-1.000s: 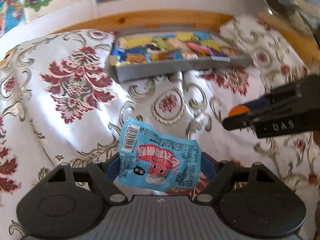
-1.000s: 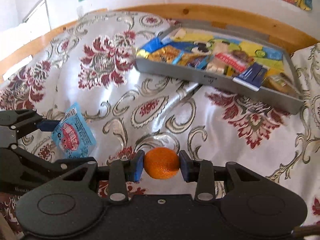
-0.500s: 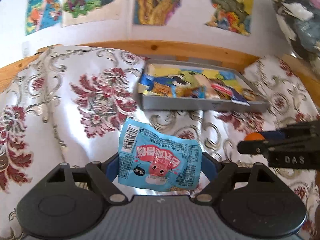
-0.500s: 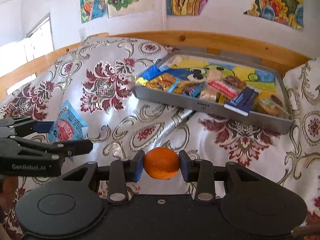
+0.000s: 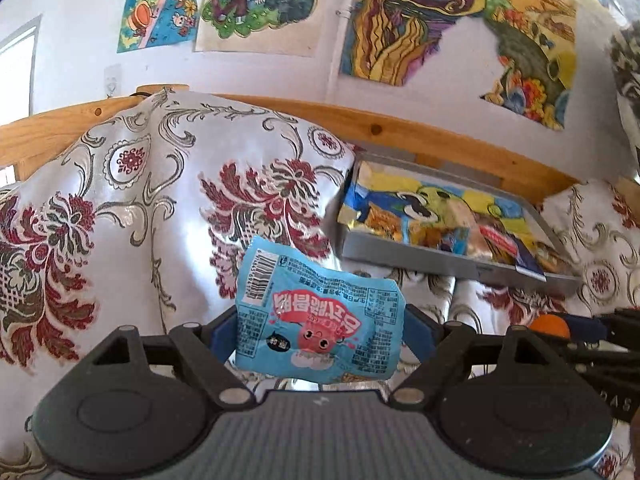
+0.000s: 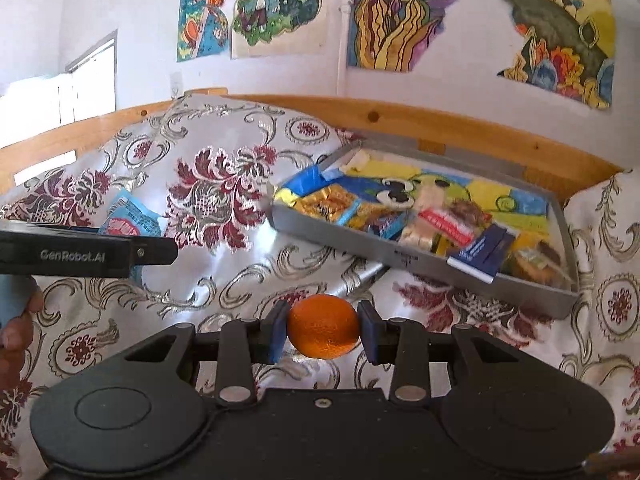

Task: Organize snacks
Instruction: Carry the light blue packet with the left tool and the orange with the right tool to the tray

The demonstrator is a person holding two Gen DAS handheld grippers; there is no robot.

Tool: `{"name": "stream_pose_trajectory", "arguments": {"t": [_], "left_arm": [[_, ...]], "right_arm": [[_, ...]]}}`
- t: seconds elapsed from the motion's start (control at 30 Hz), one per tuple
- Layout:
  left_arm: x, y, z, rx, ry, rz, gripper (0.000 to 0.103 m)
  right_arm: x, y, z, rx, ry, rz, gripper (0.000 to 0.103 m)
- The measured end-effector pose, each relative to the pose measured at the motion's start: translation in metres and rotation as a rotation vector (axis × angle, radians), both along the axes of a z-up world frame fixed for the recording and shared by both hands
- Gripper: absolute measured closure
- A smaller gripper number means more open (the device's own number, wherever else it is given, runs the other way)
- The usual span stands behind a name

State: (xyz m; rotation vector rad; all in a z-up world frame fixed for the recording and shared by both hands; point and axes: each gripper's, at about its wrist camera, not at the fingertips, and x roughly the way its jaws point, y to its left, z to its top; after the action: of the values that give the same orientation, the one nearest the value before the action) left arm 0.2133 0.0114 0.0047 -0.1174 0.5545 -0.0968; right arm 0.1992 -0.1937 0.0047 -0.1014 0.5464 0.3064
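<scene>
Left wrist view: the left gripper (image 5: 320, 330) is clenched on a blue snack packet (image 5: 318, 314); the packet sits crumpled between the two blue pads, barcode at its upper left corner, pink Korean lettering and a red cartoon figure facing the camera, printed upside down

Ahead and right of the left gripper: a grey tray (image 5: 424, 254) full of mixed wrapped snacks, tilted on the patterned cloth (image 5: 132, 208); it is well apart from the packet

Far right of the left gripper: the right gripper (image 5: 554, 326) shows side-on at the picture's edge, with a bit of orange fruit (image 5: 547, 325) between its tips

Right wrist view: the right gripper (image 6: 323, 334) grasps the orange fruit (image 6: 323, 332); both blue pads press on its sides and it hangs above the cloth (image 6: 224, 280)

Ahead and right of the right gripper: the grey tray (image 6: 404, 258), holding gold, blue, red and yellow wrappers, with a dark blue flat pack leaning on its near wall

Left of the right gripper: the left gripper (image 6: 132, 236) reaches in as a black bar marked GenRobot.AI, the blue snack packet (image 6: 130, 218) showing above it; a person's hand (image 6: 16, 320) shows at the picture's left edge, below the bar

Beyond both grippers: a wooden rail (image 6: 440, 126) behind the cloth, and a white wall with bright posters (image 6: 256, 4)
</scene>
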Motion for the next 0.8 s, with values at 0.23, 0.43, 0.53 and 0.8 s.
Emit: {"name": "stream_pose_trajectory", "arguments": {"t": [0.23,0.43,0.53,0.8], "left_arm": [[0.025,-0.011,0.008,0.010,-0.009,-0.001,0.017],[0.062,-0.025,0.026,0.017,-0.020,-0.025,0.017],[0.083,-0.032,0.030,0.022,-0.009,-0.035,0.016],[0.146,-0.047,0.027,0.016,0.083,-0.068,0.016]], "right_arm": [[0.014,0.000,0.004,-0.008,-0.054,-0.011,0.064],[0.043,-0.008,0.004,0.039,-0.122,-0.049,0.064],[0.063,-0.009,0.000,0.042,-0.156,-0.068,0.064],[0.113,0.000,-0.013,0.000,-0.204,-0.078,0.064]]}}
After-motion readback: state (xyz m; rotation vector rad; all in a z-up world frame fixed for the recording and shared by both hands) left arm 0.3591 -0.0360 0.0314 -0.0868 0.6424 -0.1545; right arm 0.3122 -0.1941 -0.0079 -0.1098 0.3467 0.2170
